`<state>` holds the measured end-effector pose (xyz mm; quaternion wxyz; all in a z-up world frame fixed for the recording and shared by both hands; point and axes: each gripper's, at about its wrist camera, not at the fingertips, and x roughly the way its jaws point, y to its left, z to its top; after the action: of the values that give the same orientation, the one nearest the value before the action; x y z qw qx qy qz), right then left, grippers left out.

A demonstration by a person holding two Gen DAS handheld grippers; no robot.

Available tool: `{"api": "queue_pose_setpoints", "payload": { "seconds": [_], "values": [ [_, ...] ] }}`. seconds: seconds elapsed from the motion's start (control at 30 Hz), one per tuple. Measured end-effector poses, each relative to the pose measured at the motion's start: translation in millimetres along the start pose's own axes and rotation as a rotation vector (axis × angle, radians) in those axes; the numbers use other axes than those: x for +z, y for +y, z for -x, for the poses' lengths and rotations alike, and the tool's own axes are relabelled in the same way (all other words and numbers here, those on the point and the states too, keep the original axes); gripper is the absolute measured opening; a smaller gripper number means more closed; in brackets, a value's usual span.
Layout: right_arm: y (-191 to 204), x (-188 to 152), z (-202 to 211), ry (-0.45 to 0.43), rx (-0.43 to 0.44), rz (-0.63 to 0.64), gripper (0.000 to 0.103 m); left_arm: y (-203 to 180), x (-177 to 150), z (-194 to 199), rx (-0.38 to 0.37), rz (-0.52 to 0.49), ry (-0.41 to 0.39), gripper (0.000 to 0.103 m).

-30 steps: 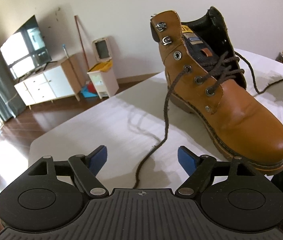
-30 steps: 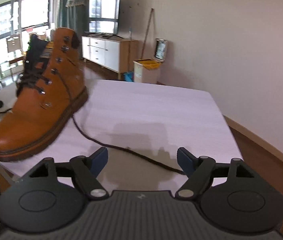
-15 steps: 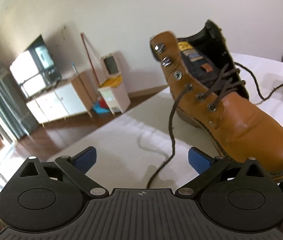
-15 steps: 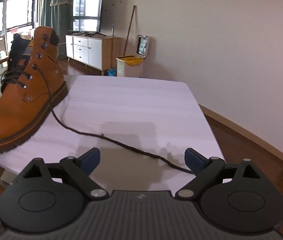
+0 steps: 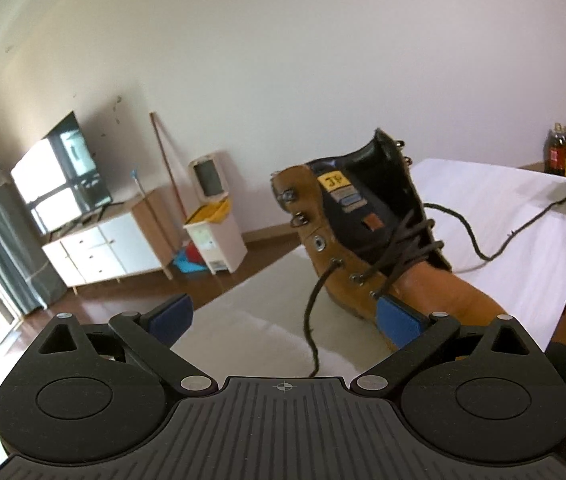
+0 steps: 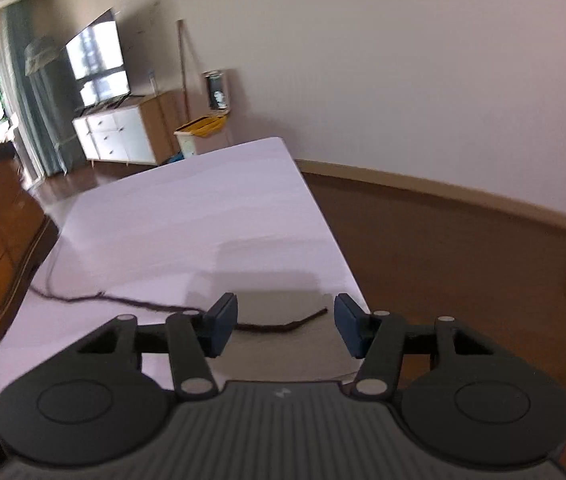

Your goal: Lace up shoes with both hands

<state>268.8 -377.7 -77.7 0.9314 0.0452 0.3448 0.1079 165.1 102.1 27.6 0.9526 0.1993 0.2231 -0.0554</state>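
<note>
Now right gripper [image 6: 286, 326] closing, lace [image 6: 279, 325] between

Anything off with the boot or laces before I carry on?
Only the expected: the boot is half laced, its upper eyelets and hooks empty. One lace end trails loose to the table edge, between the right hand-held gripper's open jaws, which have just been closing. Nothing damaged.

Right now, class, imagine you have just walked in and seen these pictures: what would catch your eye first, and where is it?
The tan boot stands out first, upright on the white table, its tongue open and only the lower eyelets laced. Next, the dark lace trails from the boot across the table, its loose end lying near the table's edge between the blue pads of the right claw, whose jaws have just been closing without yet pinching it.
</note>
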Motion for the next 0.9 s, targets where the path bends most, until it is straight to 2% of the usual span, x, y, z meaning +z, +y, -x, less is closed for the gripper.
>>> {"api": "queue_pose_setpoints", "payload": {
  "seconds": [0.03,0.07,0.13,0.2,0.27,0.3,0.33,0.43,0.53,0.63,0.77,0.9],
  "values": [
    [-1.4,-0.2,-3.4,0.003,-0.002,-0.012,0.051,-2.7,1.1,-2.4,0.000,-0.005,0.002,0.101],
    [-0.8,-0.4,-6.1,0.005,-0.005,-0.011,0.044,-5.2,2.1,-4.7,0.000,-0.009,0.005,0.101],
    [2.5,-0.7,-10.8,0.007,-0.013,0.005,0.043,-6.8,2.5,-6.3,-0.001,-0.012,0.008,0.101],
    [6.9,-0.2,-15.8,0.009,-0.013,0.024,0.037,-7.4,2.1,-7.8,0.001,-0.013,0.012,0.101],
    [13.5,1.9,-21.4,0.012,0.005,0.050,0.015,-7.9,1.8,-10.1,0.002,-0.012,0.014,0.101],
    [20.2,2.6,-25.5,0.013,0.005,0.084,0.007,-7.7,1.3,-10.7,0.003,-0.009,0.016,0.101],
    [25.9,2.9,-28.2,0.013,0.004,0.115,0.004,-7.4,0.9,-11.3,0.004,-0.007,0.018,0.101],
    [49.2,5.3,-35.8,-0.001,0.031,0.195,0.003,-6.8,-1.0,-13.1,0.006,0.002,0.022,0.101],
    [68.0,9.1,-34.6,-0.028,0.096,0.220,0.003,-5.5,-1.5,-10.6,0.002,0.008,0.013,0.101],
    [82.3,16.1,-25.0,-0.070,0.206,0.196,0.003,-4.5,-1.6,-9.0,-0.009,0.015,0.001,0.101],
    [120.4,23.0,-11.2,-0.102,0.336,0.263,0.003,-5.5,-2.3,-7.8,-0.039,0.043,-0.020,0.101],
    [156.4,28.6,-3.5,-0.099,0.479,0.300,0.003,-7.1,-4.6,-3.4,-0.126,0.072,-0.048,0.101]
  ]
}}
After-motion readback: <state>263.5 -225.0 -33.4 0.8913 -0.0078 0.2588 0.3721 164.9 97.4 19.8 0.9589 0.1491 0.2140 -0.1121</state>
